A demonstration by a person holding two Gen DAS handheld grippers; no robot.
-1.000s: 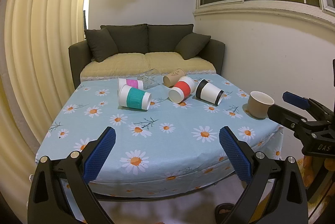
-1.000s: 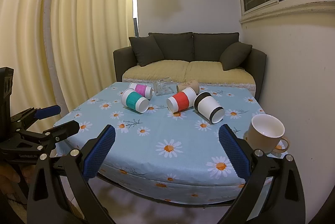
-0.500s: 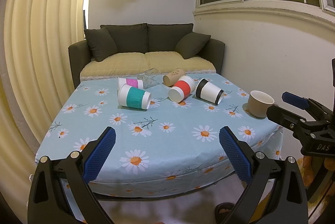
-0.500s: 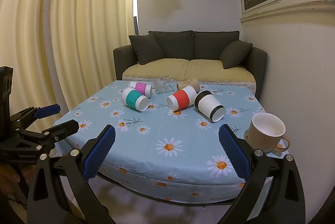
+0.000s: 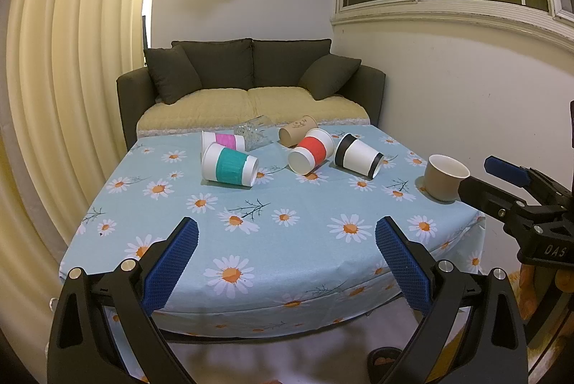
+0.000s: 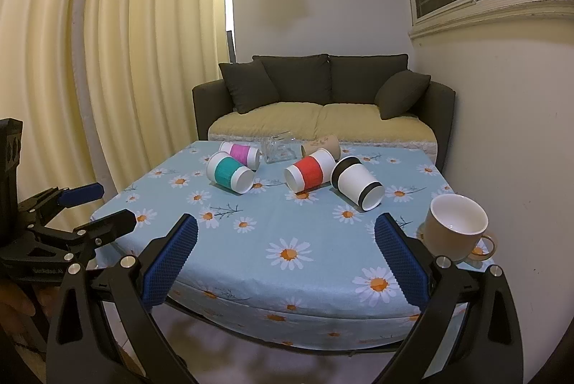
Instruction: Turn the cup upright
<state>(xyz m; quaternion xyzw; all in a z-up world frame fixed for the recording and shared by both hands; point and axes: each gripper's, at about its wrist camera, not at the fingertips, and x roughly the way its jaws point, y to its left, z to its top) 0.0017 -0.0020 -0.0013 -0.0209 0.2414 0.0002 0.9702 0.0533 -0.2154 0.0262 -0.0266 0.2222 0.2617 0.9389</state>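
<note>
Several paper cups lie on their sides at the far part of the table: a teal-sleeved cup (image 5: pixel 229 165) (image 6: pixel 229 173), a pink-sleeved cup (image 5: pixel 223 141) (image 6: pixel 239 152), a red-sleeved cup (image 5: pixel 311 151) (image 6: pixel 309 170), a black-banded white cup (image 5: pixel 358 160) (image 6: pixel 357 183) and a brown cup (image 5: pixel 297 131) (image 6: pixel 321 144). A clear glass (image 5: pixel 253 132) (image 6: pixel 278 150) also lies tipped. A beige mug (image 5: pixel 445 176) (image 6: pixel 456 226) stands upright at the right edge. My left gripper (image 5: pixel 286 258) and right gripper (image 6: pixel 285 256) are open and empty, off the table's near edge.
The table (image 5: pixel 287 240) wears a light blue daisy cloth. A dark sofa (image 5: pixel 251 86) stands behind it, a curtain (image 5: pixel 71 79) on the left and a wall (image 5: pixel 448 89) on the right. Each gripper shows in the other's view, right (image 5: pixel 516 201) and left (image 6: pixel 64 222).
Both views have risen and drawn very slightly nearer the table. The cups and the mug have not moved. Both grippers stay open.
</note>
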